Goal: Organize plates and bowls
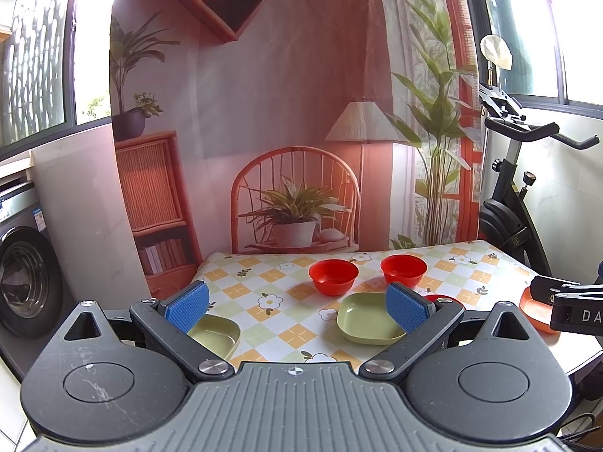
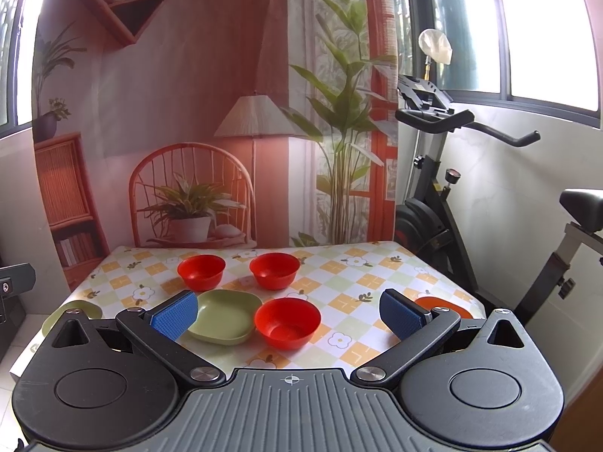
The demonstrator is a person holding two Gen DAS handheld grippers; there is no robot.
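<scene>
Three red bowls stand on the checked tablecloth: a far-left red bowl [image 2: 201,271], a far-right red bowl [image 2: 274,269] and a near red bowl [image 2: 287,322]. A green square plate [image 2: 225,315] lies left of the near bowl. A second green plate [image 1: 215,335] sits at the table's left edge, and an orange plate [image 2: 444,307] at the right edge. My left gripper [image 1: 297,307] is open above the table's near left, with nothing between its fingers. My right gripper [image 2: 288,314] is open, the near red bowl framed between its fingers but not touched.
The table [image 2: 361,282] has a floral yellow-and-green checked cloth, with a printed room backdrop [image 2: 211,113] behind it. An exercise bike [image 2: 444,188] stands to the right, and a washing machine [image 1: 22,271] to the left. The right gripper's body [image 1: 569,305] shows at the left wrist view's right edge.
</scene>
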